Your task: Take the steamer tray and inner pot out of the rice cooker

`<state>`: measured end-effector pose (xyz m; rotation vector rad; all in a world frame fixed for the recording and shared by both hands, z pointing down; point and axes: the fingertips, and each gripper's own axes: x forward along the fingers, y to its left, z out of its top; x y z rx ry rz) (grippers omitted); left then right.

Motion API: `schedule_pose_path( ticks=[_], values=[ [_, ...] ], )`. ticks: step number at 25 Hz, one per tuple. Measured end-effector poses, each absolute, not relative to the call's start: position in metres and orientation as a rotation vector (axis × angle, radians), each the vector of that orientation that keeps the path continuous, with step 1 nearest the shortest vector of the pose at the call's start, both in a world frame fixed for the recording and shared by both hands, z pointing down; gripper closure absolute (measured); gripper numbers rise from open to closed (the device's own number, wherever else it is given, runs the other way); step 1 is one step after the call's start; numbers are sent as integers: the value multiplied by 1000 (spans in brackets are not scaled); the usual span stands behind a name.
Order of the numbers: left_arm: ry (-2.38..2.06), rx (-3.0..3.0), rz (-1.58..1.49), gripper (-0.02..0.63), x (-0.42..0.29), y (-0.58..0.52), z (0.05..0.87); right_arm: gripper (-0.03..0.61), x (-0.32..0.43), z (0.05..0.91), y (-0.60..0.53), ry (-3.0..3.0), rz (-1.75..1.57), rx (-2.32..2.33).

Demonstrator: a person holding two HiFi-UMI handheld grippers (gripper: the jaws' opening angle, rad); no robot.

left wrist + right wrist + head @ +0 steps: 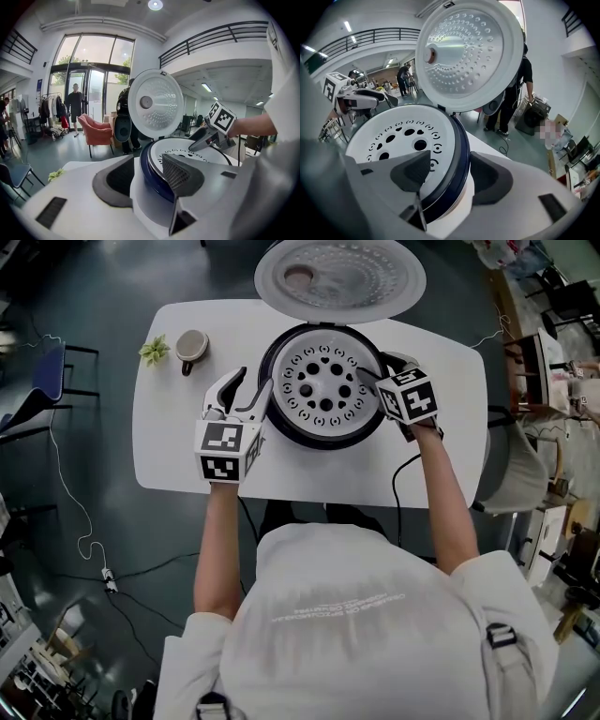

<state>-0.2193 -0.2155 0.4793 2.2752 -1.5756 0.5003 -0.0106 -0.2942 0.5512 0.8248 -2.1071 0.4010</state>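
Pale shirt (pixel 375 615) foremost; beyond it, left hand-held gripper (pixel 256 378) and right hand-held gripper (pixel 377 367), jaws wide, straddle opposite rims of the round rice cooker (pixel 323 439). Perforated white steamer tray (pixel 323 381) sits inside; cup (pixel 192 348) and plant (pixel 155 350) stand left of the cooker.

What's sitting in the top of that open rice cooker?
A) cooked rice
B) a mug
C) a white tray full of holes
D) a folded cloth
C: a white steamer tray dotted with round holes fills the mouth of the rice cooker, in front of the raised lid.
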Motion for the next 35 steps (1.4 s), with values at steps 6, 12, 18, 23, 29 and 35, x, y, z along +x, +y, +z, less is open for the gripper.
schedule_pose_path(
  ticks=[6, 12, 18, 23, 29, 35],
  values=[
    [-1580, 2270, 494, 413, -224, -214, 480, 311, -8, 549, -296, -2072, 371, 806],
    [-1584, 2280, 487, 414, -224, -214, 476, 311, -2, 544, -297, -2059, 365, 832],
    [-1570, 2308, 475, 414, -220, -218, 469, 330, -1, 534, -296, -2053, 329, 836],
    [-1550, 2326, 484, 414, -218, -222, 468, 390, -6, 529, -292, -2065, 329, 805],
    [-1543, 2345, 498, 417, -215, -221, 463, 442, -5, 525, -284, -2084, 401, 799],
    [-1532, 2375, 485, 422, -212, -224, 456, 480, -7, 515, -283, -2213, 632, 867]
  ],
)
